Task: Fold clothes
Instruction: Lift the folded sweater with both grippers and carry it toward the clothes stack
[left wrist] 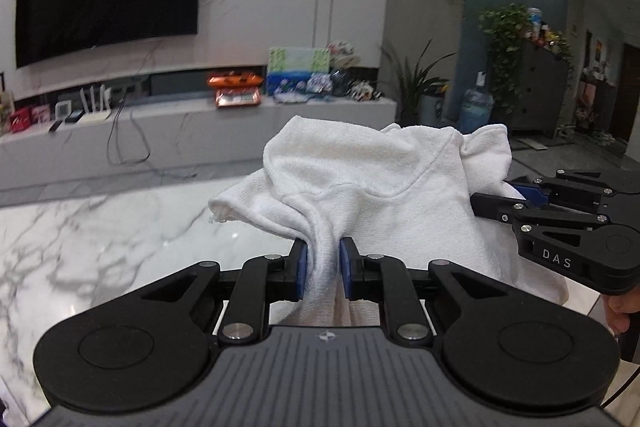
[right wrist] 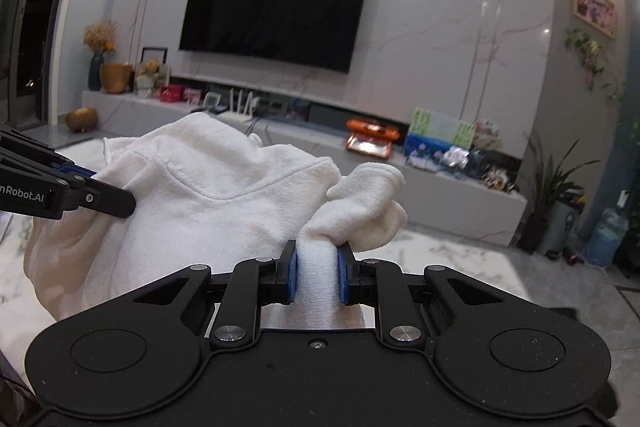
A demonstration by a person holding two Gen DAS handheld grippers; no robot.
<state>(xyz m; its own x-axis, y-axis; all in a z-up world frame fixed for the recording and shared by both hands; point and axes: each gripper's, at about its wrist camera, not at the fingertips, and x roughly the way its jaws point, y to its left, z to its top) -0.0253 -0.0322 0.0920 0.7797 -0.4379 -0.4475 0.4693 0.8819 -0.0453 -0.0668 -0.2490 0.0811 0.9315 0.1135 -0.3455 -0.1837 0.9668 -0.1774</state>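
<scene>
Pinching bunched white cloth (left wrist: 360, 187) between its blue fingers (left wrist: 301, 269), the left gripper (left wrist: 323, 267) holds it up. The right gripper (right wrist: 317, 269) grips another fold nearby.

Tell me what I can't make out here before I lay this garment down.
- White garment: type unclear; its lower part hangs behind the left gripper body in the left wrist view and behind the right gripper body in the right wrist view.
- Folding surface: in neither view.
- Right gripper's fingers, left wrist view: tips buried in cloth.
- Items on the TV ledge: blurred.
</scene>
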